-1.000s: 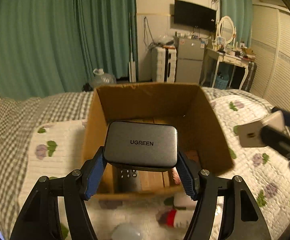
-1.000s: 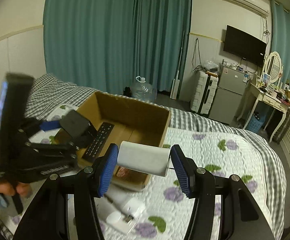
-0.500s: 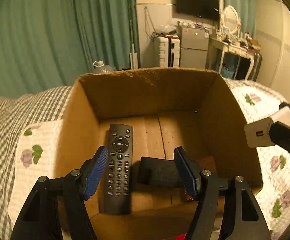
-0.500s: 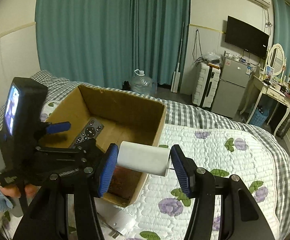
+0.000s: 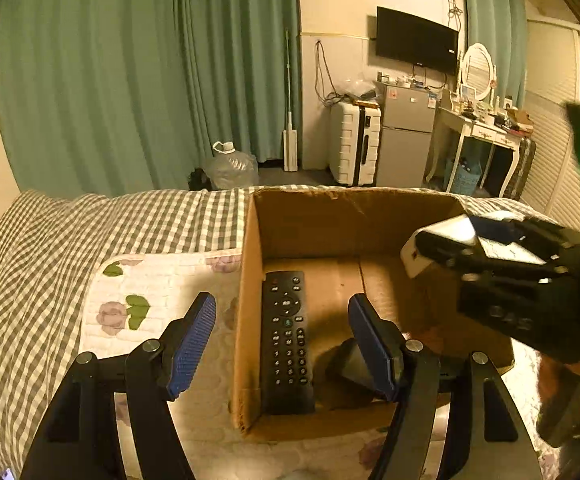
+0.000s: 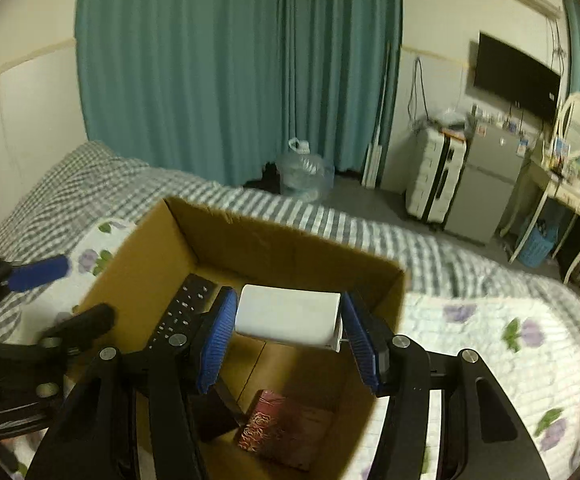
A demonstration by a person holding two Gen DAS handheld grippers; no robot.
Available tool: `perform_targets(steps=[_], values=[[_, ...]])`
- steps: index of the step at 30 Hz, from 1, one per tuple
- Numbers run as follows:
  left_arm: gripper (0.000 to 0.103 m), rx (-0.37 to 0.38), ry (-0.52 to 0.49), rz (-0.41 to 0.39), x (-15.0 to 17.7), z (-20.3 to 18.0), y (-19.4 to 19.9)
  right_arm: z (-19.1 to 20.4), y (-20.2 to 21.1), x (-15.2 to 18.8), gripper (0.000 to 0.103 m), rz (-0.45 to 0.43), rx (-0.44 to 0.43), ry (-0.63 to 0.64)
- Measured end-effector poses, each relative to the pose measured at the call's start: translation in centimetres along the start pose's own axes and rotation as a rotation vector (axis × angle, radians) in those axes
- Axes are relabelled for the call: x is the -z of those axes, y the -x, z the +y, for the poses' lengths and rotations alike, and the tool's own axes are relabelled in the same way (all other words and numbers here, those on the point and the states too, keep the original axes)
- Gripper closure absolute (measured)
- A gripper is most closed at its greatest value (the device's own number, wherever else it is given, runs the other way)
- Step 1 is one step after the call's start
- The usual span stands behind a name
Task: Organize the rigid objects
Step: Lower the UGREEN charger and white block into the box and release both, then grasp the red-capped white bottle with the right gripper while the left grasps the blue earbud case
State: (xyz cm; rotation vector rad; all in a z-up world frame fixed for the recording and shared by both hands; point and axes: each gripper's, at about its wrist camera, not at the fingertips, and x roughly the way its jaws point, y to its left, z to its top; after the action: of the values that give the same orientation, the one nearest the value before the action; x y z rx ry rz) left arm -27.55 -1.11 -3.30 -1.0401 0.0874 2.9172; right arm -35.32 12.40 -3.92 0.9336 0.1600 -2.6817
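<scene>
An open cardboard box (image 5: 249,280) (image 6: 177,224) sits on the bed. Inside lie a black remote (image 5: 287,340) (image 6: 183,308), a dark grey charger (image 5: 348,364) and a red patterned box (image 6: 285,432). My left gripper (image 5: 290,344) is open and empty, its fingers straddling the box's left wall. My right gripper (image 6: 290,344) is shut on a white charger block (image 6: 290,316) and holds it above the inside of the box. It also shows in the left wrist view (image 5: 502,264), with the white block (image 5: 430,240) over the box's right side.
The bed has a checked blanket (image 5: 69,248) and a floral quilt (image 6: 490,340). Beyond the bed stand a water jug (image 5: 231,166), a white suitcase (image 5: 354,144), a small fridge (image 5: 406,132) and a dressing table (image 5: 478,132).
My left gripper let the grey charger drop into the box and then drew back to the left. My right gripper carried the white block left, from beside the box to over it.
</scene>
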Motion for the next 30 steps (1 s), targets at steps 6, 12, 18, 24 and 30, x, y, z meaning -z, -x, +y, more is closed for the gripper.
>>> perform_targets(steps=[6, 12, 18, 24, 30], values=[[0.031, 0.007, -0.004, -0.002, 0.4, 0.6, 0.5, 0.2, 1.4, 0.2, 0.036, -0.006, -0.025, -0.005], [0.031, 0.008, -0.008, -0.041, 0.3, 0.9, 4.3, 1.4, 7.5, -0.1, 0.025, -0.051, -0.002, 0.044], [0.031, 0.005, -0.009, -0.057, 2.1, 1.7, 8.8, 2.7, 12.8, 1.5, 0.021, -0.060, -0.019, 0.070], [0.031, -0.013, 0.003, -0.025, 5.5, 2.4, 10.2, 4.8, 13.9, 6.2, 0.021, -0.004, -0.069, 0.139], [0.031, -0.026, 0.031, 0.045, 10.5, 2.6, 7.8, 5.3, 10.1, 11.8, 0.021, 0.101, -0.135, 0.141]])
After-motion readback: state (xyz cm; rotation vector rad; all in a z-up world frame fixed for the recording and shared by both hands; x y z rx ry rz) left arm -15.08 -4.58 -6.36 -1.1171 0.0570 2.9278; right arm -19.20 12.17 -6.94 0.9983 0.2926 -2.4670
